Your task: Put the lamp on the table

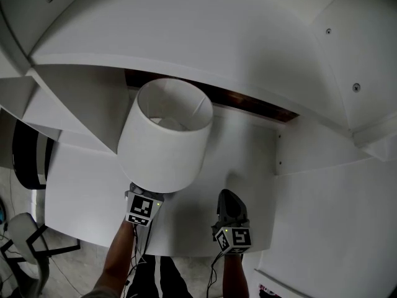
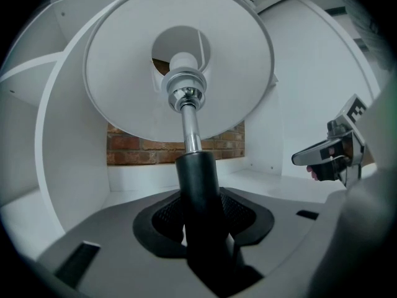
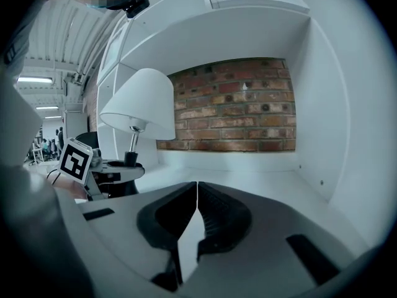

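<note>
1. White-shaded lamp (image 1: 164, 135) is held upright over the counter's (image 1: 248, 160) left part; base contact cannot be made out.
2. Its black stem (image 2: 197, 185) is clamped by the left tool (image 2: 200, 219).
3. Right tool (image 1: 229, 198) is seen alongside, apart from the lamp, jaws together and empty.
4. Brick wall (image 3: 236, 104) is seen behind.

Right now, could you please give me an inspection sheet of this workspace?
Surface: white table, bare top, set in a white alcove.
Job's things: lamp with white shade, held roughly upright by its black stem; base not visible.
Clutter: nothing seen.
Grippers: left gripper shut on the lamp's stem; right gripper shut, empty, beside it.
Cables: dark cable hangs beneath the left gripper.
Surroundings: brick wall behind the alcove; white shelving above; black chair at the left.
</note>
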Demonstrator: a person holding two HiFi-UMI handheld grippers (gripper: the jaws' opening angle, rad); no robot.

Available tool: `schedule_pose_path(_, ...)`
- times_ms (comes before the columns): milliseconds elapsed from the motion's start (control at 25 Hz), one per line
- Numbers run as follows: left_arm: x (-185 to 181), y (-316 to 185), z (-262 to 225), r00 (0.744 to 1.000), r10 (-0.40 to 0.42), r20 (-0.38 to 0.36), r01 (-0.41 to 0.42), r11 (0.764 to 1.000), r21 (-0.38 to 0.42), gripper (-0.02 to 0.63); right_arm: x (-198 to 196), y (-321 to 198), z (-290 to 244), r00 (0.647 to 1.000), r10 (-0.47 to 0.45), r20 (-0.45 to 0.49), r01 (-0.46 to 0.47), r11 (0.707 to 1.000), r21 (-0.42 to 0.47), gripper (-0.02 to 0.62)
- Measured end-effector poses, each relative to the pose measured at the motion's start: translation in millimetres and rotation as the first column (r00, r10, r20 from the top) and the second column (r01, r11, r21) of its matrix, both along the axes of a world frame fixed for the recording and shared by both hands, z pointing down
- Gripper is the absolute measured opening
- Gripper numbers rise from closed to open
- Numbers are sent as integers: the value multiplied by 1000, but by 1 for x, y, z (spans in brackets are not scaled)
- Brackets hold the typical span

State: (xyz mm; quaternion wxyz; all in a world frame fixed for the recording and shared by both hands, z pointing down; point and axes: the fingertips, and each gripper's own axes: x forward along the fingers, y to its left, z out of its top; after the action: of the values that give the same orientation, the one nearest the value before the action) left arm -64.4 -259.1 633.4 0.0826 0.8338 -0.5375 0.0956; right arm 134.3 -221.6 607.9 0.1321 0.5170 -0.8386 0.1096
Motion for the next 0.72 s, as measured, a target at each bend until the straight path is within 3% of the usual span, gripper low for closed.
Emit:
schedule_pose_path(240,-3,4,0,1000,2,-22,-1,1000,23,153,-6,-1,3,1000,-7,-9,7,1000,1,25)
schedule_pose_path(720,0,12,1,1000,15,10,-16,997,69,150,-26,-4,12,998,-56,-9,56,998,10,25)
